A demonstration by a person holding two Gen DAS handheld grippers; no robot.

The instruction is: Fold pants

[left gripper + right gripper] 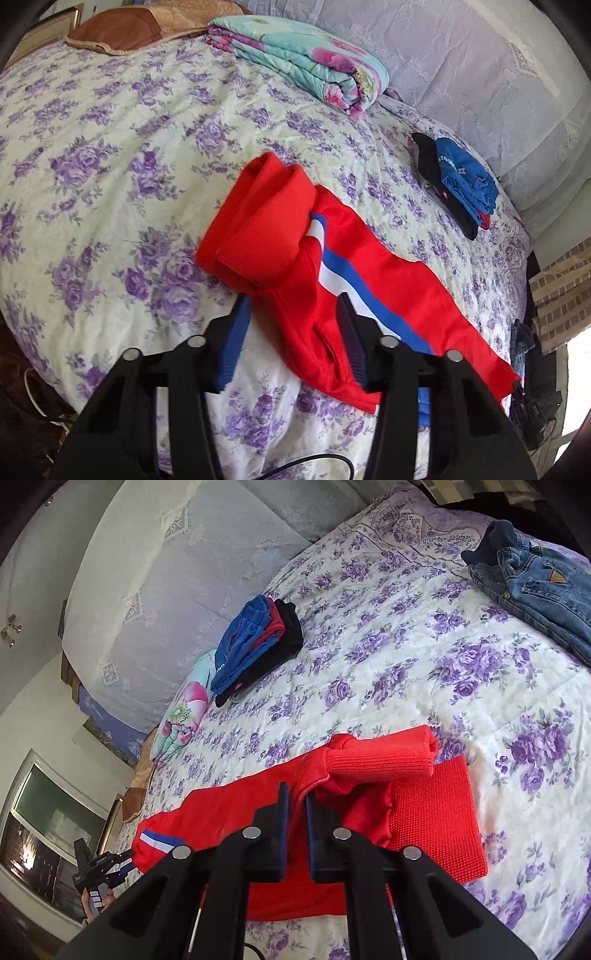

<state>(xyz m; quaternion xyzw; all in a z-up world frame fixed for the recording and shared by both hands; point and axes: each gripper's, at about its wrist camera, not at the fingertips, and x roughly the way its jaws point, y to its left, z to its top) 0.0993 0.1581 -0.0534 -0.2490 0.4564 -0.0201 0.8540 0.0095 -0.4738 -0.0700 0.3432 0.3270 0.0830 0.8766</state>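
The red pants (332,266) lie across the floral bedspread (110,184), cuffs bunched. The right gripper (295,797) is pinched narrow on the fabric near the cuffs; the left gripper (291,306) straddles the waist edge, half-wide — it should bite both layers before lifting, evenly.

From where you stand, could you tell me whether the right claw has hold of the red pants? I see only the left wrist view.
Observer: Yes, the right claw is shut on a raised fold of the red pants, just short of the ribbed end.
Operator: Thank you. Where does my left claw sit from that side?
Observer: The left claw is at the striped end of the pants, at the opposite end from the right one.
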